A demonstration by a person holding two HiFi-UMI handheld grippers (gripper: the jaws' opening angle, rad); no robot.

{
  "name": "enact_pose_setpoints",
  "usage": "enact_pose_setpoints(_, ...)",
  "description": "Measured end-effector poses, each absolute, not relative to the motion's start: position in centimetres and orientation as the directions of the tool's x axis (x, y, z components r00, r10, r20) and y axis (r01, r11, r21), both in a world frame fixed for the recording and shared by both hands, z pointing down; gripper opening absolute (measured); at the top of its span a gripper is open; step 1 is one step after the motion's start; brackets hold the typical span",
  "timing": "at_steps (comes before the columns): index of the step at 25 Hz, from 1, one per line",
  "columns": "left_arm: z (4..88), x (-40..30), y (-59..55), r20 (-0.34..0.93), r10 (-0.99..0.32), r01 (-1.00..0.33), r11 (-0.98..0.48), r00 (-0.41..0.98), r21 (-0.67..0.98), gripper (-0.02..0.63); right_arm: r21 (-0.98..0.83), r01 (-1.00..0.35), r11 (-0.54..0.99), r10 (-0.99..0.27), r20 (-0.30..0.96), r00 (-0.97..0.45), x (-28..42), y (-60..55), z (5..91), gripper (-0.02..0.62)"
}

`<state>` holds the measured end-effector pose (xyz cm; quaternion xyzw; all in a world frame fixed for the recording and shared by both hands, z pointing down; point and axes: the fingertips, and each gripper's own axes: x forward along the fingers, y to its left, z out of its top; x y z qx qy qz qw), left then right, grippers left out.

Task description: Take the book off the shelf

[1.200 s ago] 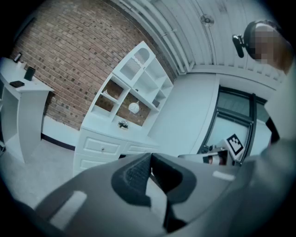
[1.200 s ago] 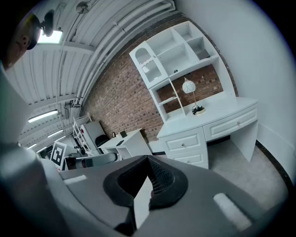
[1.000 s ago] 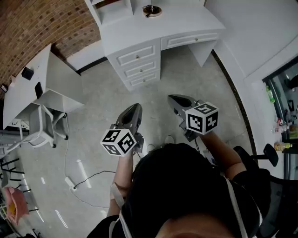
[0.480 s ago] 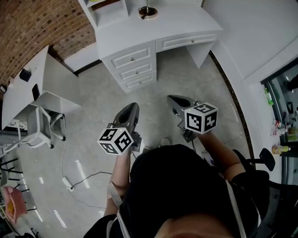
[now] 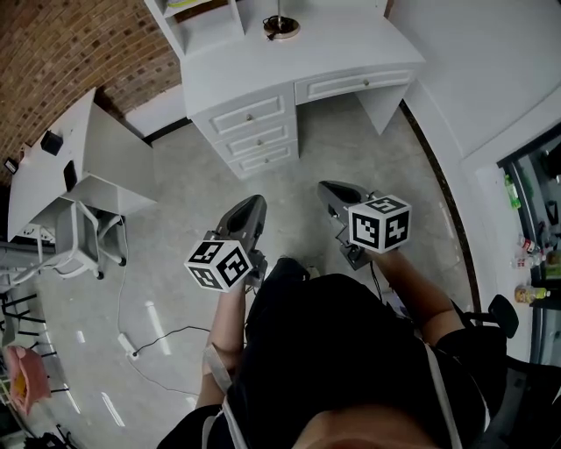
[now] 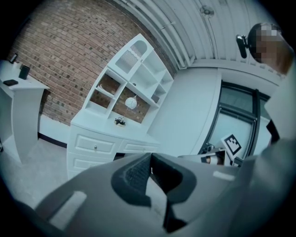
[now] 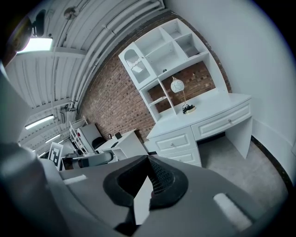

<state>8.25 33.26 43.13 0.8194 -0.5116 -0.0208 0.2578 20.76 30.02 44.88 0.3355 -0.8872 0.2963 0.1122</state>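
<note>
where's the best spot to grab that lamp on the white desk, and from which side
Probably the thin upright stem of the lamp, between the round globe and the flat base: it looks narrow enough for two jaws, while the globe looks too wide. Come in level from the front of the desk, since the shelf unit stands behind and beside it.

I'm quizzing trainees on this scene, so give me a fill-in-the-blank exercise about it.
1. The left gripper and right gripper both have their jaws ____.
2. The wall behind the shelves is made of ____.
3. The lamp stands on the white ____.
Missing words: shut; brick; desk.
</note>
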Motion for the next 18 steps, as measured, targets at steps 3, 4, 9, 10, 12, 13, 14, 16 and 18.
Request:
enact_pose_setpoints(3,43.2,8.4,32.2,0.23,-0.85,-0.829,-0.343,0.474,0.441,0.006,-0.453,-0.653,0.607,-0.519,0.395,-0.758,20.4,29.1,44.8,-0.002)
enact_pose_setpoints(4,43.2,8.5,31.8,0.233,-0.85,-0.832,-0.344,0.473,0.435,0.006,-0.454,-0.649,0.61,-0.515,0.396,-0.761,20.3,28.9,44.8,-0.002)
enact_pose_setpoints(9,43.1,8.0,29.6,0.225,-0.849,-0.83,-0.354,0.479,0.431,0.006,-0.442,-0.647,0.621,-0.508,0.402,-0.762,19.4,26.9,44.7,-0.002)
enact_pose_setpoints(10,43.0,7.7,29.1,0.223,-0.85,-0.83,-0.353,0.478,0.433,0.006,-0.44,-0.649,0.621,-0.507,0.406,-0.761,19.2,26.5,44.8,-0.002)
enact_pose_setpoints(12,43.0,7.1,28.2,0.22,-0.854,-0.829,-0.346,0.472,0.439,0.006,-0.441,-0.65,0.619,-0.504,0.411,-0.76,18.7,25.5,44.9,-0.002)
enact_pose_setpoints(13,43.0,6.8,27.6,0.218,-0.855,-0.829,-0.343,0.47,0.441,0.006,-0.442,-0.649,0.62,-0.502,0.412,-0.76,18.4,25.1,45.0,-0.002)
enact_pose_setpoints(14,43.0,6.5,27.1,0.217,-0.856,-0.829,-0.342,0.469,0.442,0.006,-0.442,-0.648,0.621,-0.501,0.412,-0.761,18.1,24.6,44.9,-0.002)
enact_pose_setpoints(16,42.9,6.0,25.9,0.216,-0.856,-0.829,-0.345,0.471,0.441,0.006,-0.438,-0.648,0.624,-0.501,0.412,-0.761,17.5,23.4,44.8,-0.002)
enact_pose_setpoints(18,42.9,5.4,24.6,0.217,-0.854,-0.828,-0.346,0.472,0.441,0.006,-0.438,-0.647,0.624,-0.501,0.411,-0.762,16.7,22.2,44.6,-0.002)
